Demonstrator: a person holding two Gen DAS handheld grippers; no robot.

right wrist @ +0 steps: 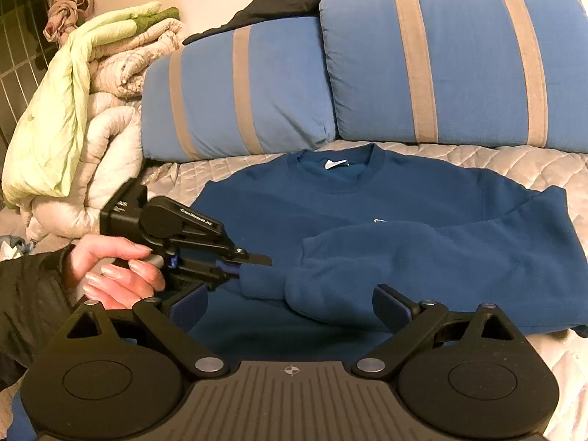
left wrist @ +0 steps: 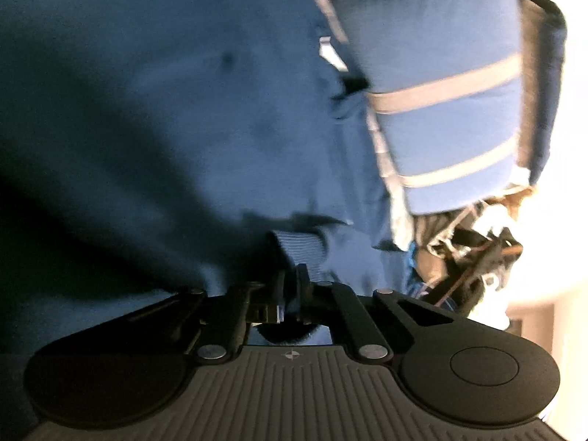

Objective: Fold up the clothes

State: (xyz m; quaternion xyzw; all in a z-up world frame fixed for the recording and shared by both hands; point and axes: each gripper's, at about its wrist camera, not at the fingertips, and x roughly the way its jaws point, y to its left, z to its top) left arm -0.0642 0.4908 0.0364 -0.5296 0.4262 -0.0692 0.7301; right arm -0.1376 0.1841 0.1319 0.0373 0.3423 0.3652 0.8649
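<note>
A dark blue sweatshirt (right wrist: 367, 205) lies front up on the quilted bed, collar toward the pillows, with both sleeves folded across the chest. My left gripper (right wrist: 246, 264) is shut on the cuff of the sleeve (right wrist: 264, 283) that crosses the body. In the left wrist view the left gripper (left wrist: 290, 294) pinches the ribbed cuff (left wrist: 301, 246), and blue fabric fills most of the frame. My right gripper (right wrist: 290, 305) is open and empty, hovering just above the sweatshirt's lower part, its pads either side of the folded sleeve.
Two blue pillows with tan stripes (right wrist: 452, 62) lean at the head of the bed. A pile of pale green and white quilts (right wrist: 81, 117) sits at the left. A black garment (right wrist: 294, 0) lies on top of the pillows. The grey quilted bedspread (right wrist: 533, 165) shows around the sweatshirt.
</note>
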